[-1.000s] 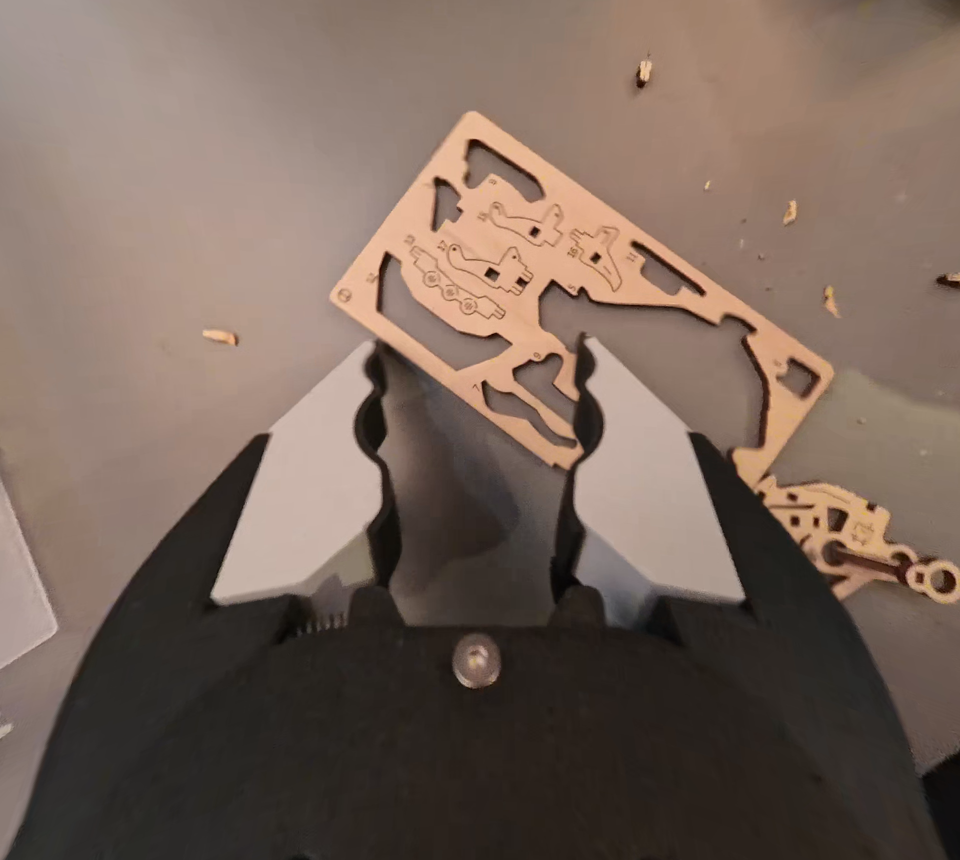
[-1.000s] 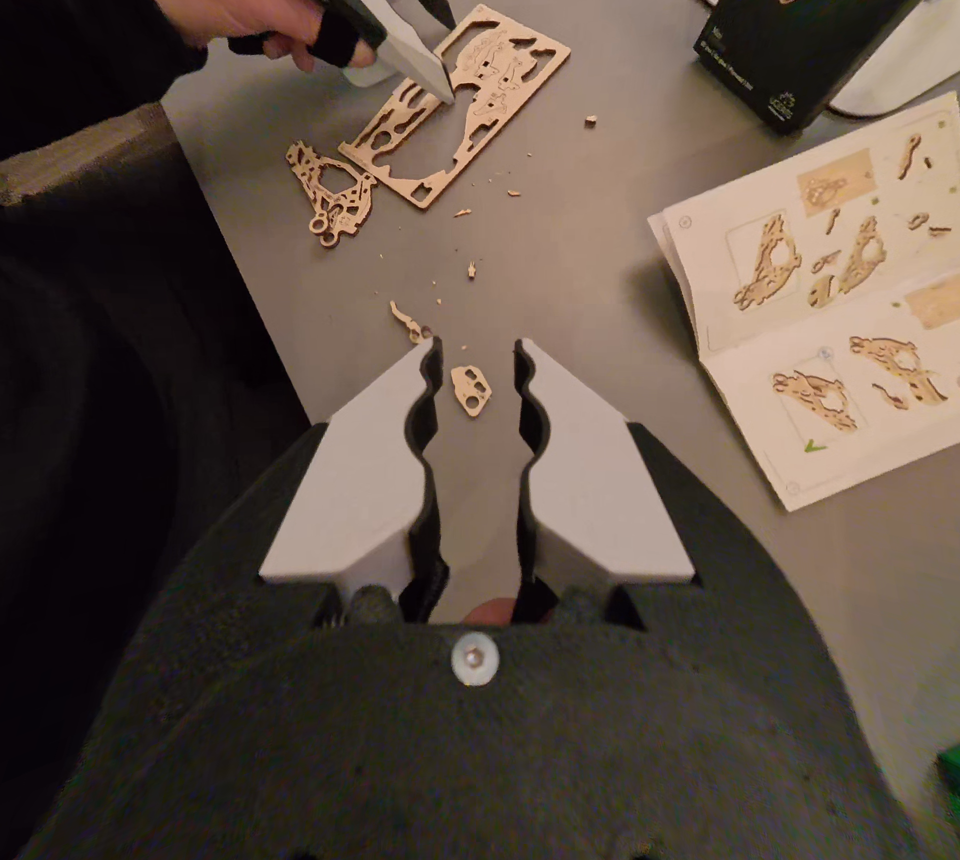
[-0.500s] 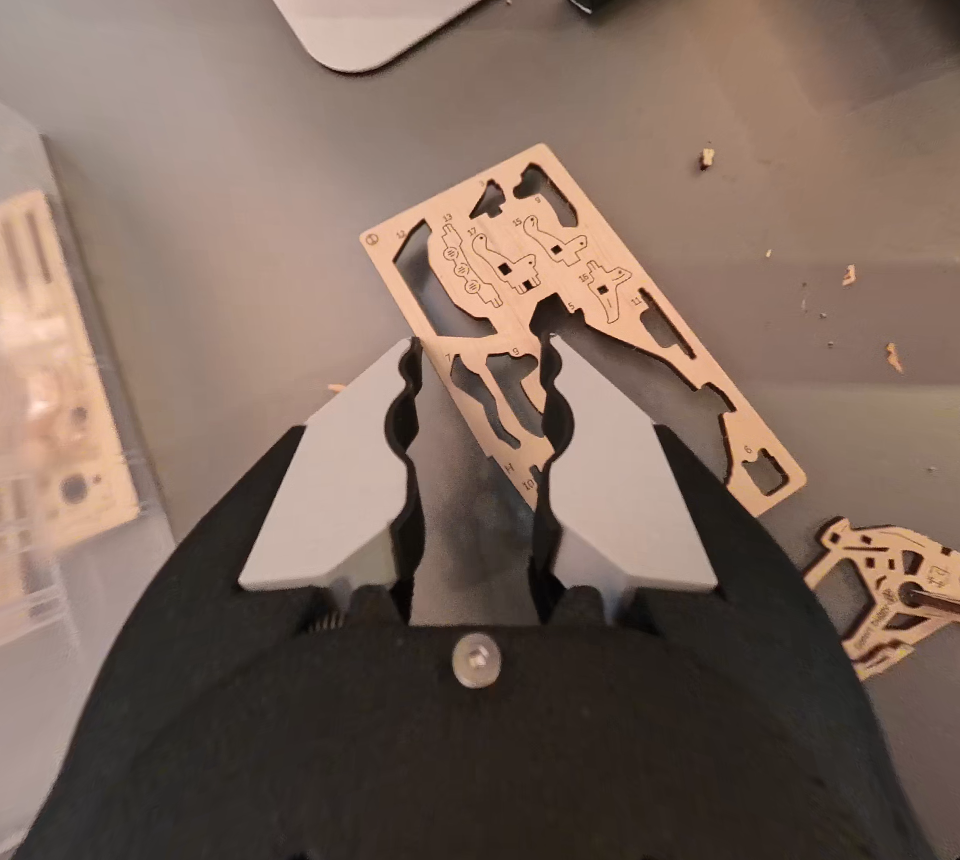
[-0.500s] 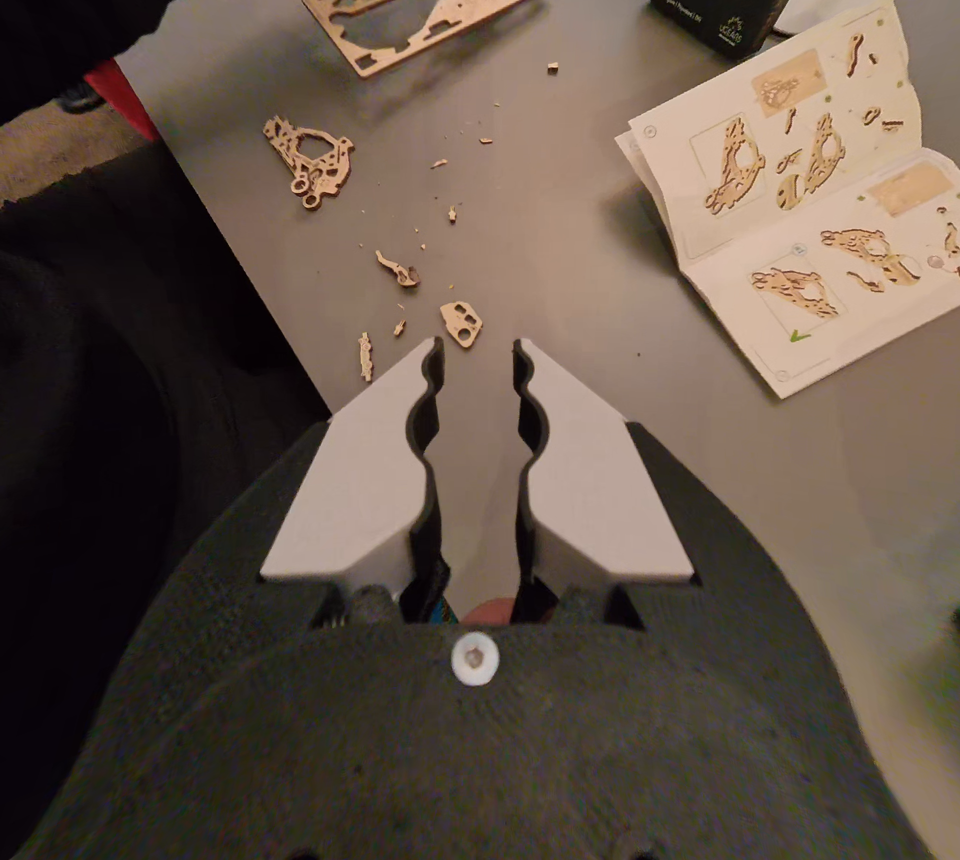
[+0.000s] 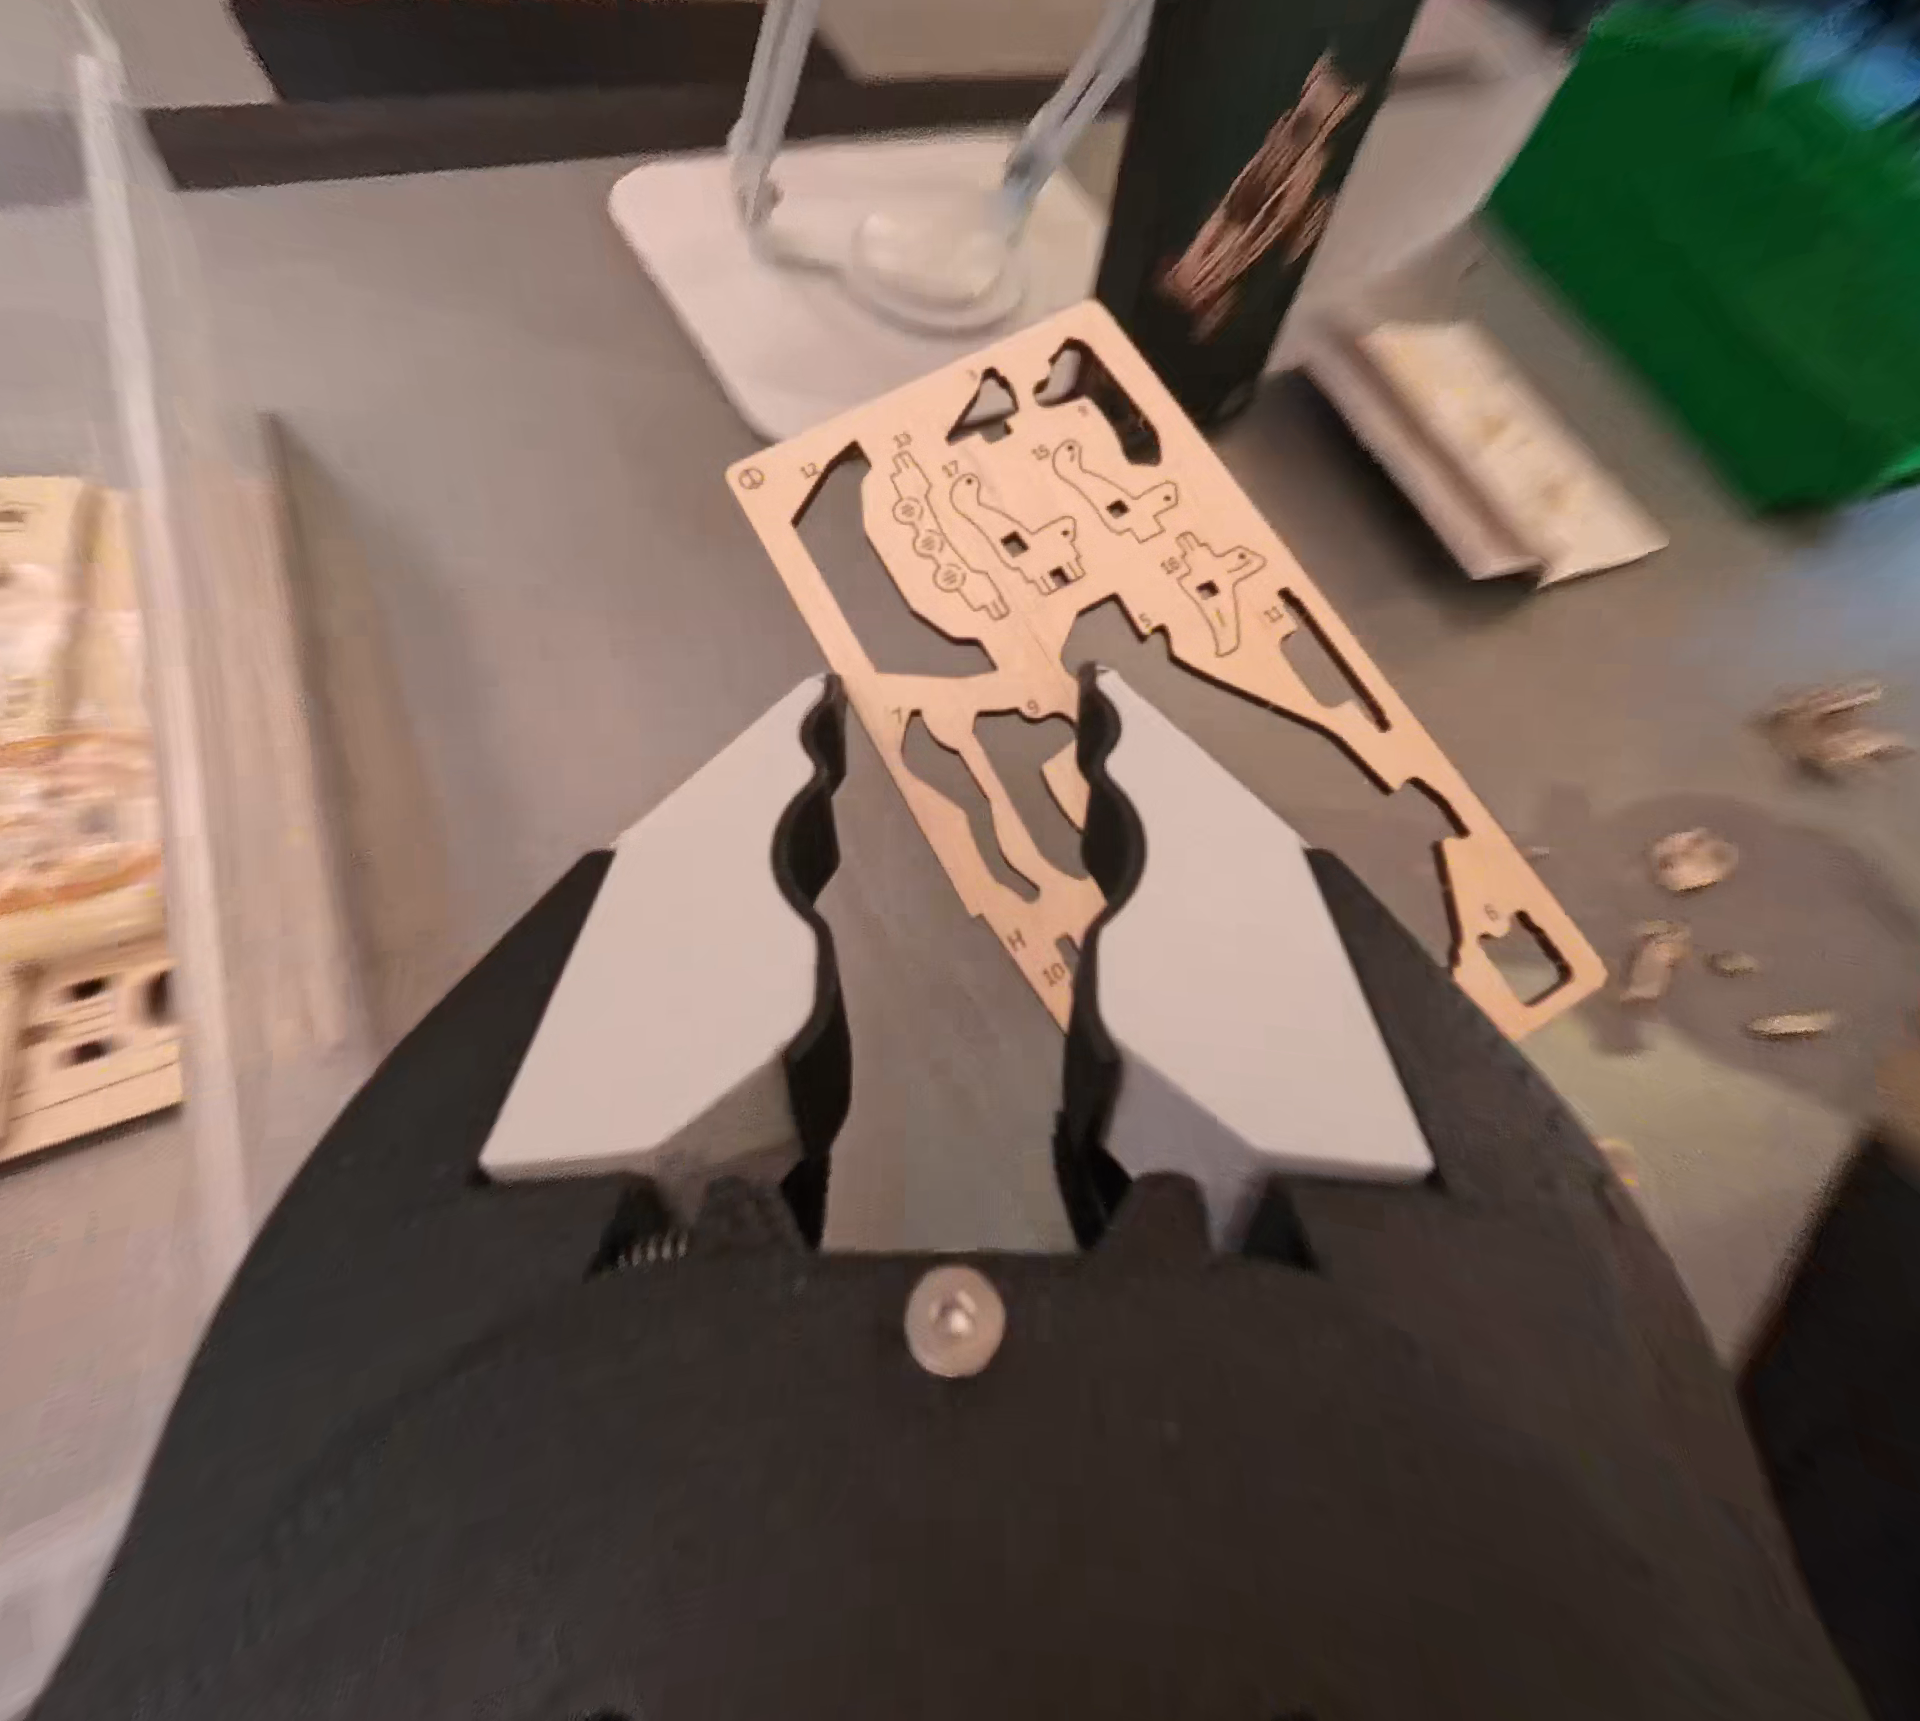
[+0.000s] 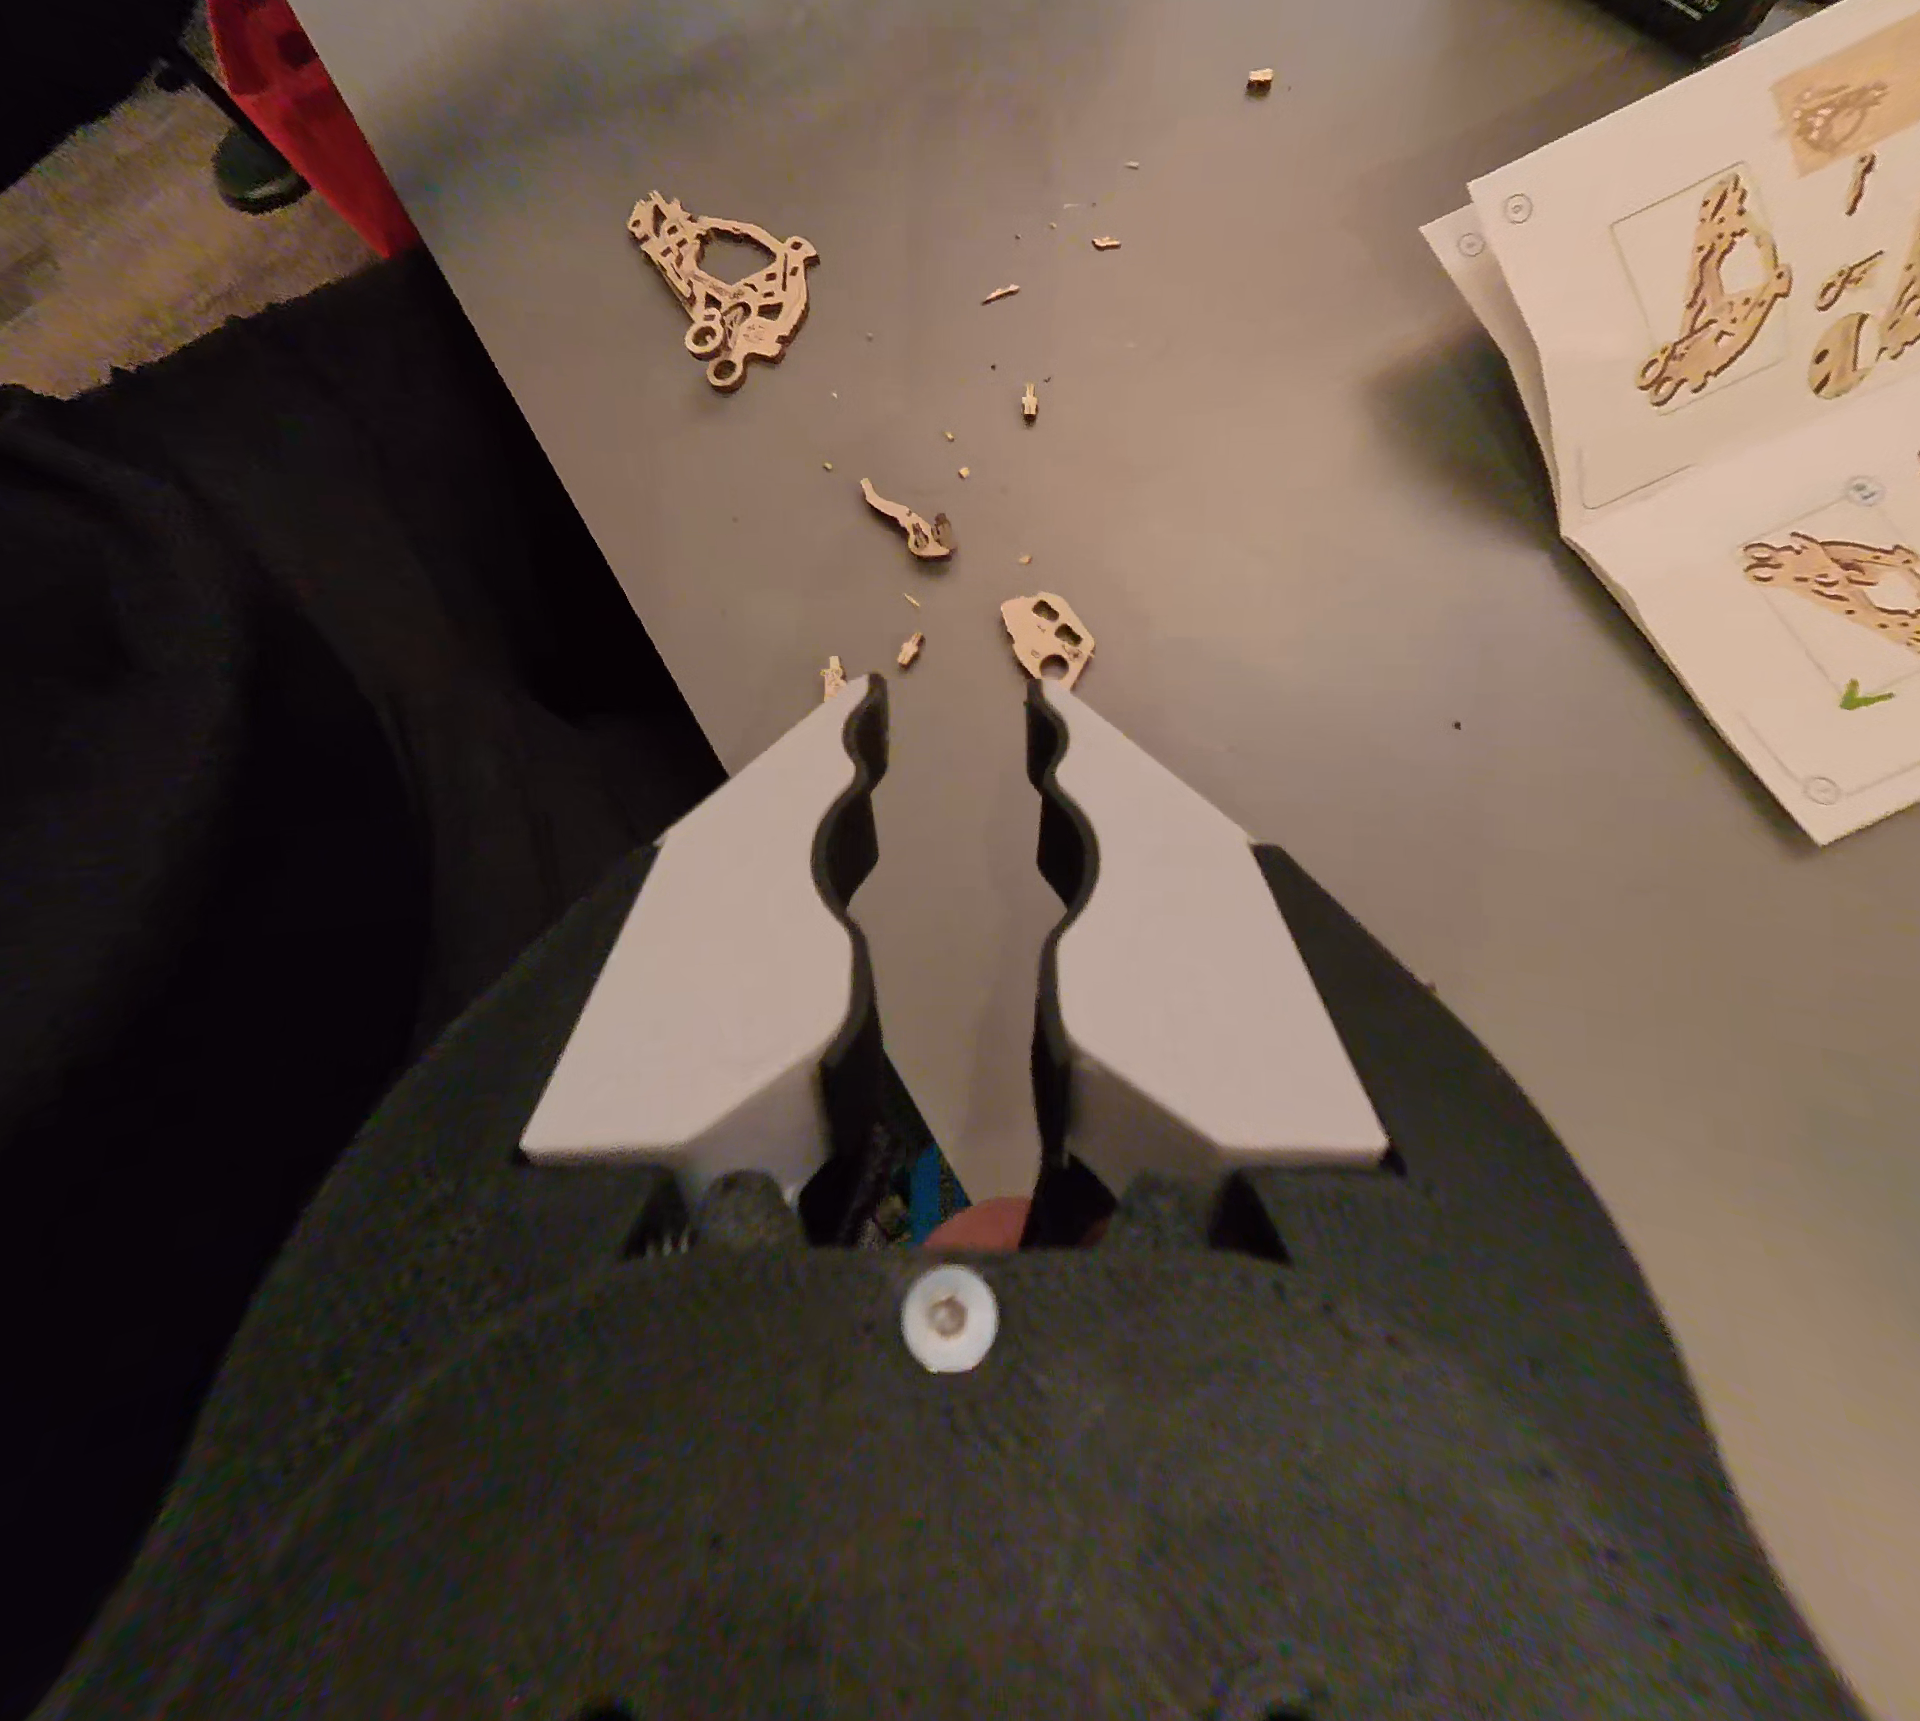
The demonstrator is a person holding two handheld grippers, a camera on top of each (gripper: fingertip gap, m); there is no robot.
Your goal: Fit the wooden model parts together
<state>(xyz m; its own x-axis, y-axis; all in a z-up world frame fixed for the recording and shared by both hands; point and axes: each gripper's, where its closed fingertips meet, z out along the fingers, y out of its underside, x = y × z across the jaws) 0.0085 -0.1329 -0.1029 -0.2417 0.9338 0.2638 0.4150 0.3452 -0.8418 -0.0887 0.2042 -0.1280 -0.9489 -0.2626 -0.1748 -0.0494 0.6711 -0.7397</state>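
Wooden sheet (image 5: pixel 1049 632), with several parts not yet punched out, held clear of the worktop (image 5: pixel 499 383) by the left claw (image 5: pixel 956 705). The left claw's jaws stand partly closed, its pads pressing on the sheet's near end across its width; the far end juts forward and to the right. A second ago the jaws were wider and the sheet lay flat on the worktop under the fingertips; since then the claw has closed on it and raised it, and the view has tilted up to take in a white stand (image 5: pixel 862 258), a dark box (image 5: pixel 1247 113) and a green object (image 5: pixel 1714 237). The change suggests the pick-up of the sheet is done and that freeing a part from it is the likely next step.

Right claw (image 6: pixel 956 715): jaws a little apart, nothing between them, above the worktop, much as a second ago. Just beyond its right fingertip lies a small loose part (image 6: pixel 1049 643); farther off, a hooked part (image 6: pixel 909 518) and a part-built frame (image 6: pixel 727 284), with chips scattered between. An open instruction booklet (image 6: pixel 1683 466) lies to the right. The loose parts are apart from the sheet, so no fitting has begun at this moment.
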